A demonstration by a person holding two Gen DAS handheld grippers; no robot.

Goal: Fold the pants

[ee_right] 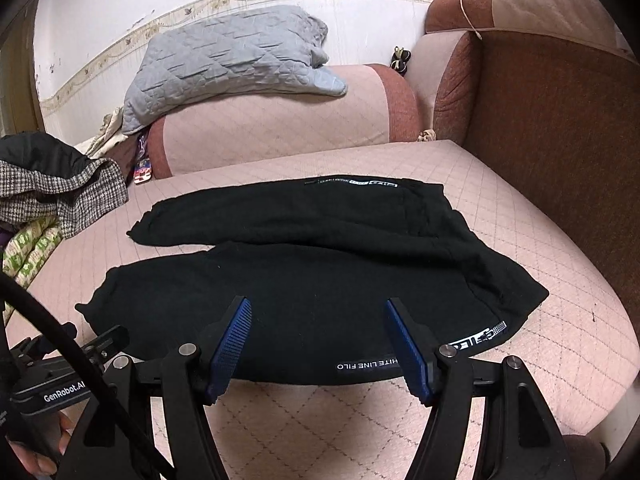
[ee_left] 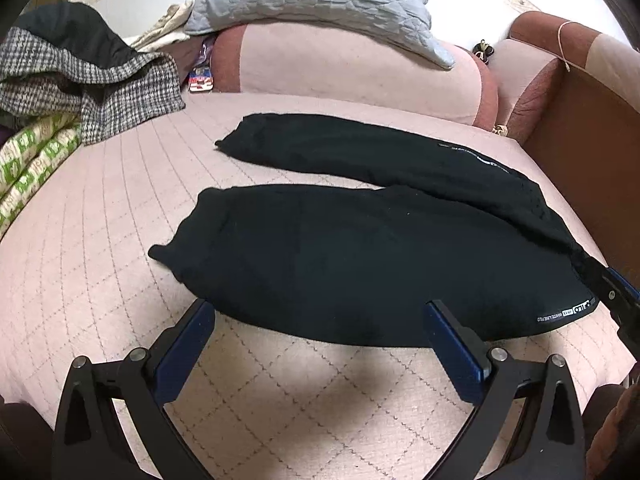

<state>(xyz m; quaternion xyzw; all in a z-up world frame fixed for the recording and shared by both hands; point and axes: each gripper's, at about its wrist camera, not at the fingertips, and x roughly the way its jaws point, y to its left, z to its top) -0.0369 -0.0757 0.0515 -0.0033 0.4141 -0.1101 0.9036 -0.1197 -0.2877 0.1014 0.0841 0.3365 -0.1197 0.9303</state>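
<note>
Black pants [ee_left: 360, 256] lie spread flat on the pink quilted sofa seat [ee_left: 100, 240], both legs pointing left and the waistband at the right. White lettering marks the waistband. My left gripper [ee_left: 320, 308] is open and empty, hovering at the near edge of the near leg. My right gripper [ee_right: 318, 308] is open and empty over the near edge of the pants [ee_right: 320, 280], close to the waistband lettering. The right gripper also shows at the right edge of the left wrist view [ee_left: 616, 292], next to the waistband.
A grey quilted cushion [ee_right: 224, 60] rests on the sofa back. A houndstooth and black garment pile [ee_left: 80, 72] and a green patterned cloth [ee_left: 28, 168] lie at the left. The brown armrest [ee_right: 552, 140] rises at the right.
</note>
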